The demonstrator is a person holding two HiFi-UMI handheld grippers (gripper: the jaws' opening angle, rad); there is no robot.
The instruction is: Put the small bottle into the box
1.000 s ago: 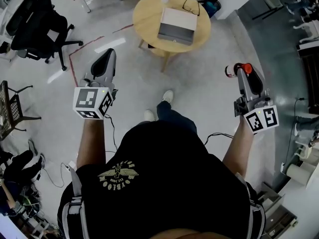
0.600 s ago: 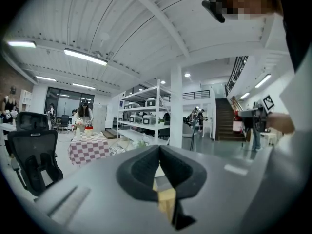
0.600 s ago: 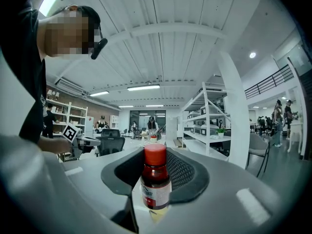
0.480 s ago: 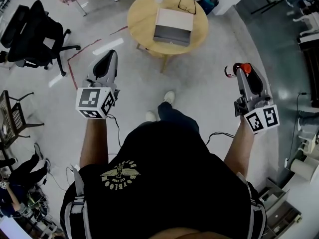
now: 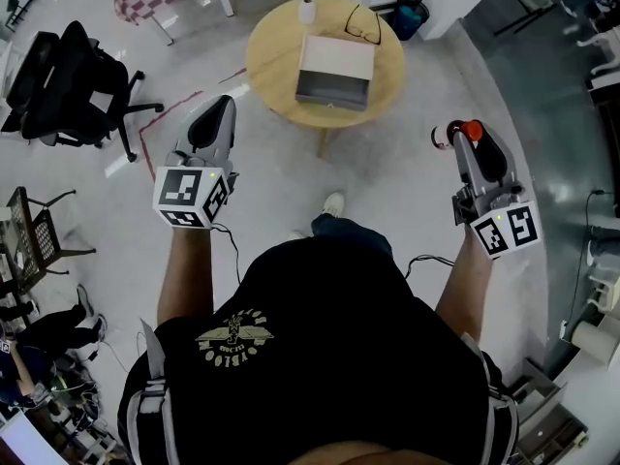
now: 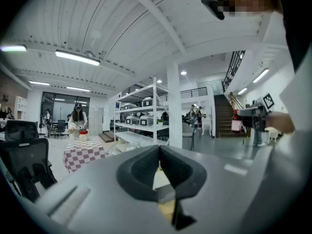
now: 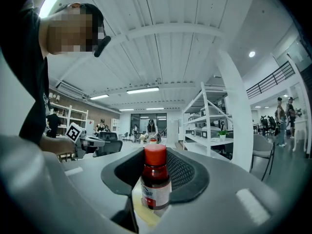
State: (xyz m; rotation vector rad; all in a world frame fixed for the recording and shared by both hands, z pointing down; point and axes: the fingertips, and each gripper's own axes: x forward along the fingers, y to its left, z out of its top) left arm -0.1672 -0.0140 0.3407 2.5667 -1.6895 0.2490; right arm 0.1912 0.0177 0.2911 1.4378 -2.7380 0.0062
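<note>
- Small bottle with red cap and dark red contents [image 7: 156, 182] sits pinched between the pads of the right gripper [image 5: 461, 136]; in the right gripper view it stands upright, cap up, label towards the camera.
- Left gripper [image 5: 215, 112]: jaws pressed together, nothing between them.
- Target is the white-and-grey rectangular box [image 5: 334, 91] on the round pale wooden table [image 5: 271, 56], with black-rimmed glasses [image 5: 363, 22] and a little white plant pot [image 5: 306, 8] behind it.
- Key relation, head view: the box lies at about 11 o'clock from the right gripper's tips, well apart, with bare floor between.
- From the left gripper the box is at about 1 o'clock, much the same way off.
- Both grippers are held roughly level, tips towards the table.
- Judgement: the right hand must carry forward and inward to 11 o'clock, then bring the bottle over the box's open top before the pads spread.
</note>
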